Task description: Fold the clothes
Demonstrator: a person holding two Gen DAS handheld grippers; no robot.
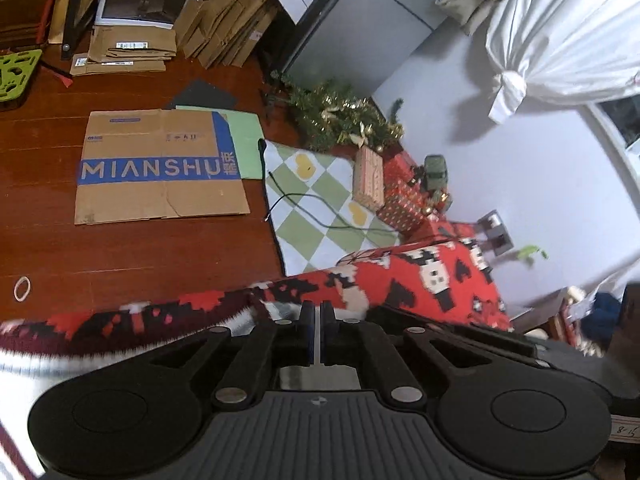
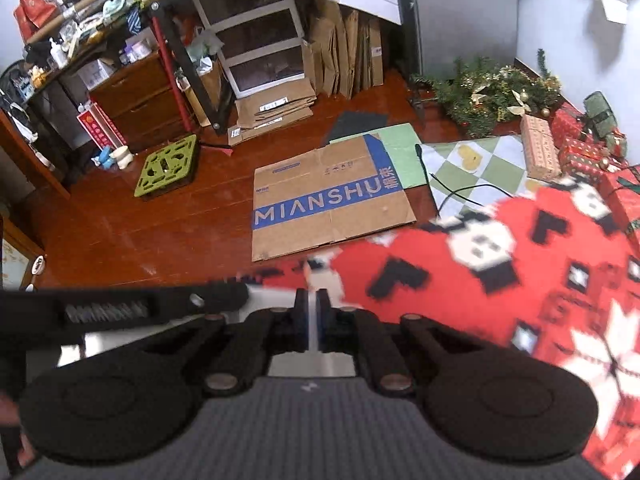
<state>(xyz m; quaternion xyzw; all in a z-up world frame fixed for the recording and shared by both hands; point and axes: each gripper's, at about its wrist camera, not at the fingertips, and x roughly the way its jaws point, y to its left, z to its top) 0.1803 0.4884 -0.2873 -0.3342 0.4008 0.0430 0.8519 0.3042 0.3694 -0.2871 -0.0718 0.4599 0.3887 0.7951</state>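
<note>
While both of your tongs are raised above the red-brown wooden floor (image 2: 132, 224), each is clamped shut on the red, black and white patterned knit sweater (image 2: 500, 280). Your left tongs (image 1: 317, 312) pinch its blurred upper edge, the knit stretching away to both sides. Your right tongs (image 2: 312, 304) grip a pale patch at its edge, the red body hanging to the right. Beyond lies a flattened brown cardboard box printed MIANSHU (image 1: 160, 168), beside a green-and-white checked mat (image 1: 316, 208).
</note>
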